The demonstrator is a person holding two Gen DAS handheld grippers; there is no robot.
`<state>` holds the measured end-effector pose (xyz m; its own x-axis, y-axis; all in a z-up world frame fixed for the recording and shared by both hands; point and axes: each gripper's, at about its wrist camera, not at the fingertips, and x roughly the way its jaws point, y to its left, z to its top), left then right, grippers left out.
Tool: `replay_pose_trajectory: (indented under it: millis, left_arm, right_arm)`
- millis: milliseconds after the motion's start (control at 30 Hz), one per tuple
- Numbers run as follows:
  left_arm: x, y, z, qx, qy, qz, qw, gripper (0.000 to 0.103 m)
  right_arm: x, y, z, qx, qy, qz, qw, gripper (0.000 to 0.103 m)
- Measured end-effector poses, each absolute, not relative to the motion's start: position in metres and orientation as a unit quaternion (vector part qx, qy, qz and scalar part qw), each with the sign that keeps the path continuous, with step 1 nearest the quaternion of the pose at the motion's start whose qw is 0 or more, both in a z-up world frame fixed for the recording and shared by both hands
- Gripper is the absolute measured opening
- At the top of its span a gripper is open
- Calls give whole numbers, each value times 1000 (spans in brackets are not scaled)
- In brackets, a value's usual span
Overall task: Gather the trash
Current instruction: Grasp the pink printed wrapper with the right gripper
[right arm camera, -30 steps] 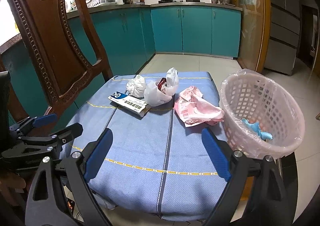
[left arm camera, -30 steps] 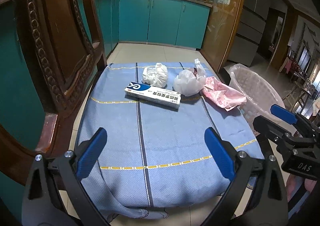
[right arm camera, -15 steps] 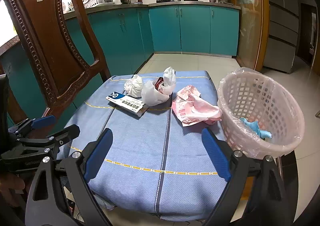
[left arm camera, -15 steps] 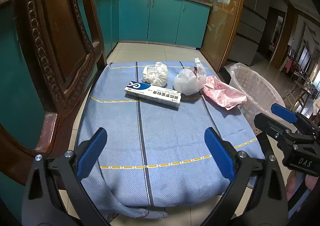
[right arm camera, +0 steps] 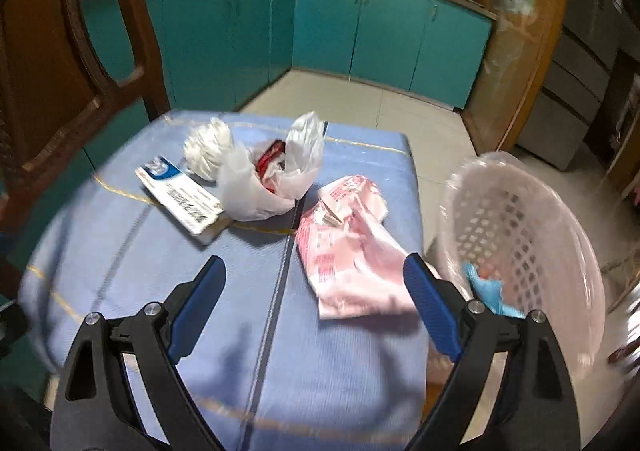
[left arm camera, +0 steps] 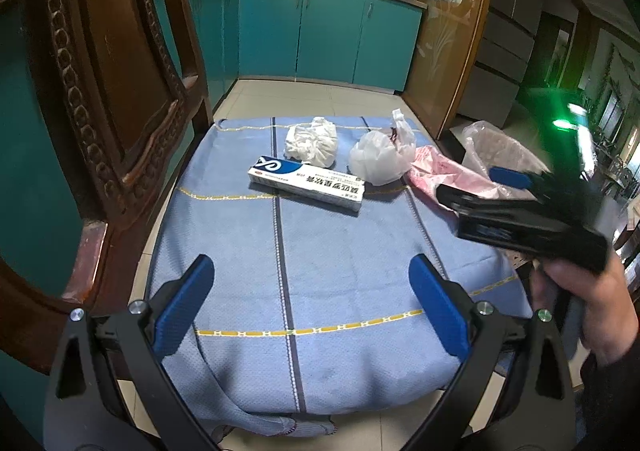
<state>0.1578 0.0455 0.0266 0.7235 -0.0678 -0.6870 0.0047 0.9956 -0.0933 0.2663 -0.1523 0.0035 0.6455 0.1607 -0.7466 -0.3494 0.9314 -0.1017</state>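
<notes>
As right gripper (right arm camera: 314, 303) advanced, pink wrapper (right arm camera: 344, 247) nearer

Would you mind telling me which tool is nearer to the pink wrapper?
Right. The right tool hovers open just short of the pink wrapper; the left tool waits open at the table's near edge.

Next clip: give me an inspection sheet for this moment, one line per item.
Surface: blue cloth covering the table.
Job's things: box, crumpled tissue, white plastic bag, pink wrapper on the cloth; lined basket beside the table, blue scrap inside.
Clutter: nothing seen.
Grippers: left gripper open, empty; right gripper open, empty, near the pink wrapper.
Cables: nothing seen.
Surroundings: wooden chair, teal cabinets.
</notes>
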Motion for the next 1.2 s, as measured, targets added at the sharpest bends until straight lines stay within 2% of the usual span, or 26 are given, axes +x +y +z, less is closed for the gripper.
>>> replay_pose_trajectory:
  millis: [233,267,333,400,467,567,733,900,1200]
  left_arm:
    - [169,46,18,-36,380,-15,924,97]
    - [172,46,16,-38,383,-15,923,97]
    - [180,45,13,-50,389,-15,920,97]
    - [189,44,12,-59,392,-12,918,97]
    - [201,41,9,-49,391,-7,919,97]
    - [221,31,0,-7,396,0,918,97]
    - [247,9,-16,45,402,-29,914,93]
    - [272,-9,-26,81,396,-21,914,93]
    - [296,0,-45,29,435,35,899,93]
  right_arm:
    - [306,-133,-35,-205,422,108,877,88]
    - [307,-132,-37,-211,419,103,877,86]
    - [312,-133,-40,-217,424,96,874,65]
    - [315,-141,-35,-190,433,100,876,28]
    - [316,-149,-28,-162,441,111,876,24]
    - [309,-159,-16,-128,437,126,881,20]
    - [279,-180,15,-35,428,173,886,19]
    - [251,-188,46,-3,397,197,897,19]
    - [237,-190,52,7,397,210,893,19]
